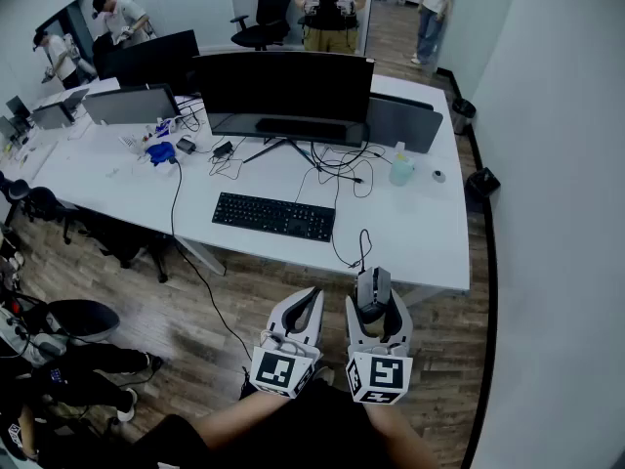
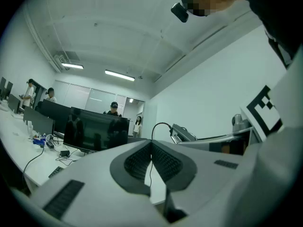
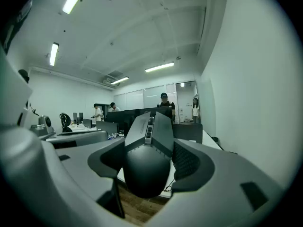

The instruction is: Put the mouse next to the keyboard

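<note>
On the desk one keyboard, one mouse in right claw

Wide dark monitor, clear bottle right of it, white desk

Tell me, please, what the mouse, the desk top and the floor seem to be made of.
Mouse: likely moulded plastic, dark grey, matte with a soft sheen on its angular panels.
Desk top: smooth, even white, probably laminate, though that stays open.
Floor: brown planks with grain, wood or wood-look.
</note>
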The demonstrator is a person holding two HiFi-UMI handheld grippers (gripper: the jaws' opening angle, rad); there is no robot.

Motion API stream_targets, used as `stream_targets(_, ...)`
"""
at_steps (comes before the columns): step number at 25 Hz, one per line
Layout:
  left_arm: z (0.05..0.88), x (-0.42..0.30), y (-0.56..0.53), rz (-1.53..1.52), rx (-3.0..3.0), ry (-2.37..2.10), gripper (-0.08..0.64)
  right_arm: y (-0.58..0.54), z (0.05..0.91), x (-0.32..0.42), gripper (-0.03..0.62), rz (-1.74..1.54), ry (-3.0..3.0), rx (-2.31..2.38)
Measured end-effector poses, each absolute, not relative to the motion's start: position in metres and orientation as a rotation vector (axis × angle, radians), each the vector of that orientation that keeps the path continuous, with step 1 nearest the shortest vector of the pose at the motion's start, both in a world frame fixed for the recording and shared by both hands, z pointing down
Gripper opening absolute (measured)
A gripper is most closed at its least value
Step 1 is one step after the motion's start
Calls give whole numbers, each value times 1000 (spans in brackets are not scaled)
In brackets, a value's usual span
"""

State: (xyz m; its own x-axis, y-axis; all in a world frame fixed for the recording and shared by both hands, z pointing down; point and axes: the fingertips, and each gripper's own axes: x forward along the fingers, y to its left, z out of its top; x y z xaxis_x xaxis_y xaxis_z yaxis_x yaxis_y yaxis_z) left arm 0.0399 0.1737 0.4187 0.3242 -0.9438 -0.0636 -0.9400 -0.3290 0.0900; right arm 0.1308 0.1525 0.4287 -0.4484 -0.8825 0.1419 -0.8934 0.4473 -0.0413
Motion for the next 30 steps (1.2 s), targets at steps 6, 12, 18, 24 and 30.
stream_targets(6, 415, 45, 181, -164, 2516, -1824, 11, 155, 428, 140, 310, 200, -2608, 1599)
stream_targets(12, 421, 45, 198, -101, 2518, -1874, 11, 162, 433, 141, 311, 281, -2657, 1581)
stream_targets(18, 430, 41, 202, -71, 2471, -1879, 11, 161, 440, 145, 310, 291, -2645, 1570)
stream_targets(24, 448, 36, 188, -88, 2446, -1840, 11, 145, 448, 151, 310, 298, -2611, 1622)
stream_targets(30, 448, 37, 158, -91, 2460, -1807, 11, 123, 456, 155, 310, 324, -2562, 1658)
